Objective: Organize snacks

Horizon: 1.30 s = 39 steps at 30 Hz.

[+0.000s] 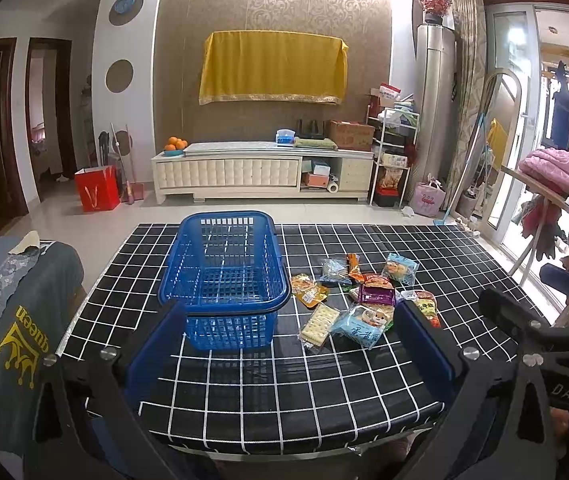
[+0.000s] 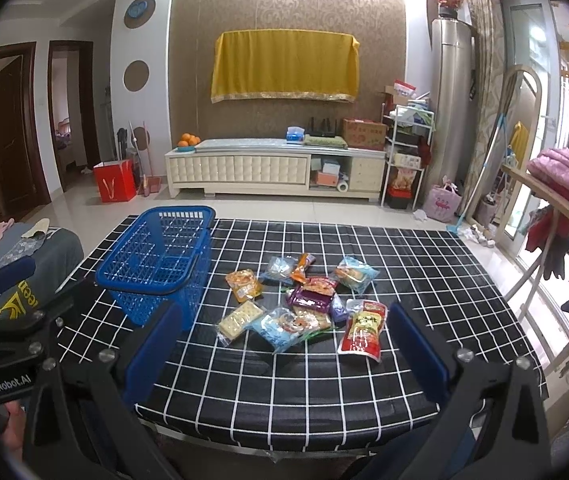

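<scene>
Nearest the lens, the left gripper [image 1: 288, 344] hangs over the near edge of the table with its blue fingers [image 1: 156, 352] wide apart and nothing between them; the right gripper [image 2: 284, 348] is the same, spread and empty, just short of the snack pile. The snacks are all loose on the black checked tablecloth [image 2: 324, 392]: a cracker packet [image 2: 240, 319], a pale blue packet [image 2: 284, 326] and a red pouch [image 2: 364, 330] nearest, a purple packet [image 2: 311, 298] and an orange packet [image 2: 244, 282] behind, several overlapping. The blue basket [image 1: 224, 276] stands just left of them, apparently with nothing in it, though its mesh floor makes that hard to be sure of. The risks, as I judge them, come from the pile and the basket's weight. The packets are glossy and flat, so a pinch may slip off or lift two at once where they overlap; crackers could break under a hard squeeze. The basket looks light, and a nudge from a finger could slide it on the smooth cloth toward the left edge. The cloth itself may ruck if a fingertip drags on it. Beyond the table lies a tiled floor, a cream TV cabinet [image 1: 260, 168] with a bowl of oranges [image 1: 175, 145], a yellow cloth [image 1: 272, 68] draped on the patterned wall, a red bag [image 1: 96, 188] and laundry at the right.
</scene>
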Available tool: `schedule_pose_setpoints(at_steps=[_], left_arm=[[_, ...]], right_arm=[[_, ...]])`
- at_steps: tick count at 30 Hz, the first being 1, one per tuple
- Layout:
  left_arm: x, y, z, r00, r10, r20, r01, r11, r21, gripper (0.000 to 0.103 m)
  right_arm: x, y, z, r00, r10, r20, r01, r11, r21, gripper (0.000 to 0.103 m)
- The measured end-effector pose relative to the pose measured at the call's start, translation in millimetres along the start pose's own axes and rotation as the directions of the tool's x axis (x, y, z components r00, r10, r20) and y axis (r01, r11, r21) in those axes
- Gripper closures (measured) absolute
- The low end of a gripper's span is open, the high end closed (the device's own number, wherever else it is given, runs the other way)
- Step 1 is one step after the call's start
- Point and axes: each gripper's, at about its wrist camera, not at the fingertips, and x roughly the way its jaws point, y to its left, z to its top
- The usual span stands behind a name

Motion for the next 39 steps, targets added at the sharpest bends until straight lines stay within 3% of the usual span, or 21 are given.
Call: schedule_pose_setpoints(at_steps=[39], left_arm=[[-1.0, 1.6, -4.2, 1.000, 0.006, -0.009, -0.006, 1.000, 0.004, 0.001]], right_arm=[[0.4, 3.0, -3.5, 0.999, 0.010, -0.034, -0.010, 1.000, 0.000, 0.000]])
